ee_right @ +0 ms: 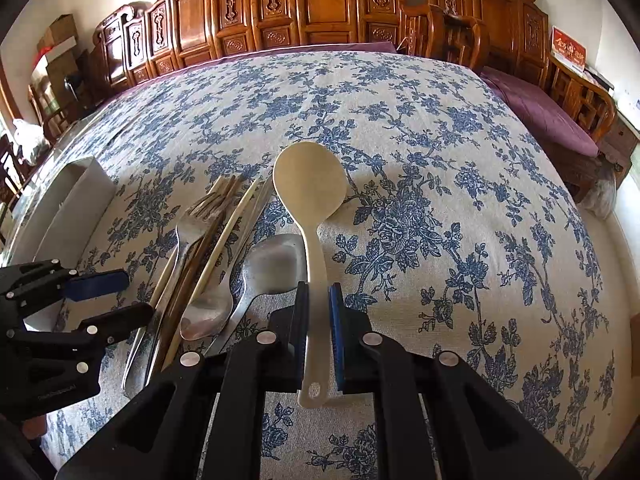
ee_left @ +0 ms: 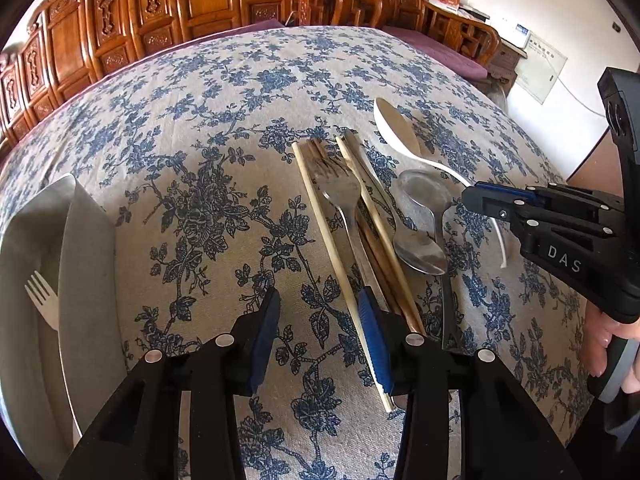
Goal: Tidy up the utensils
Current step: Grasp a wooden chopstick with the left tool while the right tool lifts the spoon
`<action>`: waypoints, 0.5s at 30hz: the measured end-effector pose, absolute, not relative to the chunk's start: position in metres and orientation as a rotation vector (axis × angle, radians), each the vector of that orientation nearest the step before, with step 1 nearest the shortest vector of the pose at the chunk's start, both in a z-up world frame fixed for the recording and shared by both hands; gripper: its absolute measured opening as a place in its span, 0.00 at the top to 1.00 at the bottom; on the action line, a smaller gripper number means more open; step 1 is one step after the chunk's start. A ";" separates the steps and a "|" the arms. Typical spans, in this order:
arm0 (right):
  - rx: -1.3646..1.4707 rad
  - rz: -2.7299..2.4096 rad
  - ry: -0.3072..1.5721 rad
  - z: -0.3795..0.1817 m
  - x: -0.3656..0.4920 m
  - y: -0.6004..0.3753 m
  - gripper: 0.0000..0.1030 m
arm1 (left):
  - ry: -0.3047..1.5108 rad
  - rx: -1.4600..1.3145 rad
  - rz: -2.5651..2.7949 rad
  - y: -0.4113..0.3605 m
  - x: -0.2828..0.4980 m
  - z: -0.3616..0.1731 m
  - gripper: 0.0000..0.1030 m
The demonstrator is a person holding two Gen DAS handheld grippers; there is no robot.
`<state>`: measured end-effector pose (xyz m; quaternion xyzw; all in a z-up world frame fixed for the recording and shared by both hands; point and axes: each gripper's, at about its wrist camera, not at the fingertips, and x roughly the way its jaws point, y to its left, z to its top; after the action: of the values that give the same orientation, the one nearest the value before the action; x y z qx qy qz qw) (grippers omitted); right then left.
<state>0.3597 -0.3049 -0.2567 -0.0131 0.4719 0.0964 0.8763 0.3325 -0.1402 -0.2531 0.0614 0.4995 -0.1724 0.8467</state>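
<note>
A heap of utensils lies on the blue-flowered tablecloth (ee_left: 200,128): a metal fork (ee_left: 340,192), two metal spoons (ee_left: 420,252), and several chopsticks (ee_left: 320,216). My right gripper (ee_right: 318,332) is shut on the handle of a cream plastic spoon (ee_right: 310,184), whose bowl points away from me. In the left wrist view this right gripper (ee_left: 500,204) grips that spoon (ee_left: 394,128) from the right. My left gripper (ee_left: 320,340) stands open low over the near end of the heap. A pale chopstick (ee_left: 348,300) lies just inside its right pad (ee_left: 374,340). In the right wrist view the left gripper (ee_right: 120,296) hangs beside the fork (ee_right: 192,228).
A white divided tray (ee_left: 80,240) sits at the table's left edge and holds a white plastic fork (ee_left: 42,296); the same tray (ee_right: 68,208) shows in the right wrist view. Carved wooden panels and chairs (ee_right: 320,4) ring the table. A hand (ee_left: 604,344) holds the right gripper.
</note>
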 end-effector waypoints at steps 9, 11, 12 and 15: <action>-0.071 0.131 0.979 -0.259 0.359 -0.314 0.88 | 1.049 0.128 -0.404 -0.136 0.327 -0.250 0.97; -0.087 0.119 0.982 -0.261 0.359 -0.314 0.88 | 1.044 0.143 -0.400 -0.137 0.325 -0.250 0.98; -0.092 0.115 0.985 -0.263 0.359 -0.314 0.88 | 1.042 0.142 -0.399 -0.136 0.325 -0.249 1.00; -0.107 0.104 0.993 -0.266 0.360 -0.314 0.88 | 1.037 0.134 -0.386 -0.131 0.325 -0.246 1.00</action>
<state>0.3604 -0.3141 -0.2657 -0.0513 0.4761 0.0499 0.8765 0.3251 -0.1310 -0.2461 0.0634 0.4919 -0.1831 0.8488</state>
